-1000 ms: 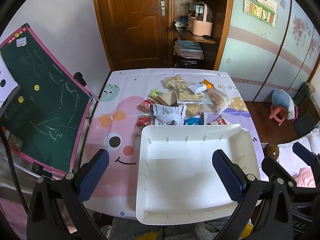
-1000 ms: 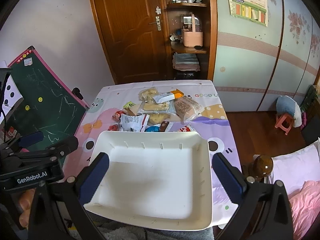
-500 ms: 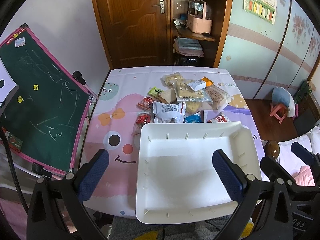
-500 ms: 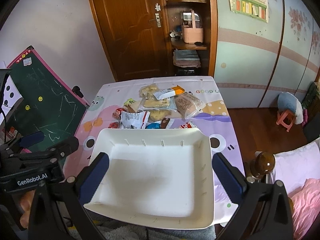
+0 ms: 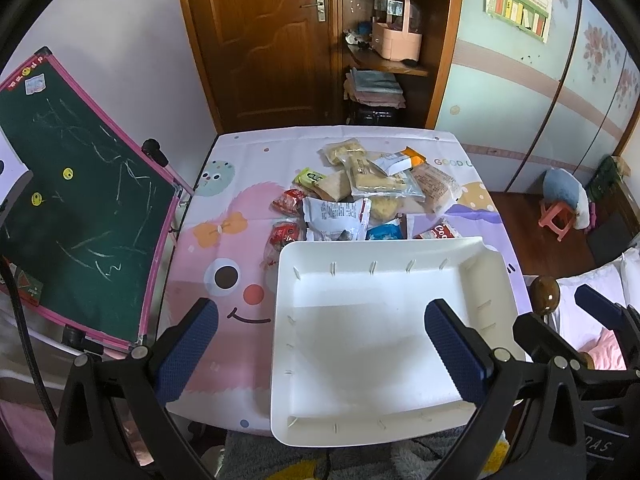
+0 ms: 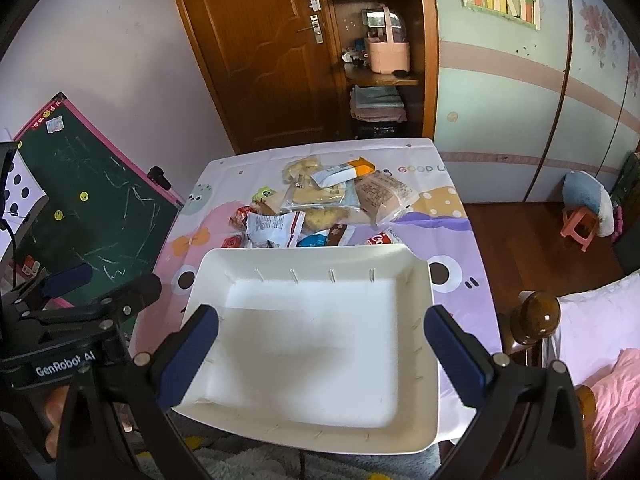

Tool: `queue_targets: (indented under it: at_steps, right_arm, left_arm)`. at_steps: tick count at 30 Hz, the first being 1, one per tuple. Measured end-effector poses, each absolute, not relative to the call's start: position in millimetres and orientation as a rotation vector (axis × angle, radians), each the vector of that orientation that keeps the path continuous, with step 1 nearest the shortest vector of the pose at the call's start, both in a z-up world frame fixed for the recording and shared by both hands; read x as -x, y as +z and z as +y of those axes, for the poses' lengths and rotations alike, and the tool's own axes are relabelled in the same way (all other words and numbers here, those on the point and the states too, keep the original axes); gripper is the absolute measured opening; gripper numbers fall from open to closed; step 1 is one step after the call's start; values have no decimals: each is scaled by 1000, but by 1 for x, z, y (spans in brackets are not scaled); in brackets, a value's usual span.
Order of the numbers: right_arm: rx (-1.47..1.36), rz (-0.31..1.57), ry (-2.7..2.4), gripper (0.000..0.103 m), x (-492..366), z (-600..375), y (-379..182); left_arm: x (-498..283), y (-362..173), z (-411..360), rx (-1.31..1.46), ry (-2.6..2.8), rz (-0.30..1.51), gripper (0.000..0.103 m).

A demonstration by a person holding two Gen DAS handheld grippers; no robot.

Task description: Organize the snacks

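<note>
A pile of wrapped snacks (image 5: 360, 192) lies on the far half of the table; it also shows in the right wrist view (image 6: 320, 208). A white rectangular tray (image 5: 384, 420) sits empty at the table's near edge, seen too in the right wrist view (image 6: 304, 420). My left gripper (image 5: 320, 344) is open and empty, held above the tray's left side. My right gripper (image 6: 320, 352) is open and empty above the tray's near part. The right gripper's body shows at the lower right of the left wrist view (image 5: 580, 344).
A cartoon tablecloth (image 5: 224, 240) covers the table. A green chalkboard (image 5: 72, 200) leans at the left. A wooden door and shelf stand behind. A bed with a wooden post (image 6: 536, 316) is at the right, a pink stool (image 6: 580, 228) beyond.
Both grippers have drifted slightly back and up, so the views shift a little. The tray and snacks have not moved.
</note>
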State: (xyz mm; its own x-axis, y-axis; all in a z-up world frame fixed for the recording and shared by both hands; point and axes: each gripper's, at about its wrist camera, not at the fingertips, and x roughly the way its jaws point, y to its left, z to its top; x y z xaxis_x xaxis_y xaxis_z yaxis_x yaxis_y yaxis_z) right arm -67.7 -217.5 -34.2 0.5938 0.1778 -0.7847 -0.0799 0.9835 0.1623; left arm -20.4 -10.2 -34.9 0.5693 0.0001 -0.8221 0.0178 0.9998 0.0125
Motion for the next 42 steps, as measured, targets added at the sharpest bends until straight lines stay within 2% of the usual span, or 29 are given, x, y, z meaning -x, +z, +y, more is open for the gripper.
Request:
queue_targets:
  at_steps: [6, 13, 16, 23, 32, 37, 42]
  right_arm:
    - [-130, 955, 177, 103, 62, -217, -41]
    - [-114, 951, 184, 102, 41, -222, -35]
    - [-73, 914, 160, 102, 26, -226, -24]
    - [8, 856, 145, 101, -23, -228, 9]
    - [-5, 868, 102, 101, -101, -244, 47]
    - [-30, 930, 144, 101, -135, -237, 28]
    - [-17, 1026, 214, 101, -160, -202, -28]
  left_arm:
    - [17, -34, -8, -23, -13, 983, 103]
    - [-22, -24, 10, 4, -19, 1005, 101]
    - [-42, -15, 28, 45, -16, 995, 98]
    - [-83, 19, 59, -7, 87, 919, 98]
    - [-146, 58, 83, -85, 114, 829, 98]
    - [-187, 37, 96, -70, 88, 871, 98]
    - [-213, -27, 92, -98, 19, 970, 98]
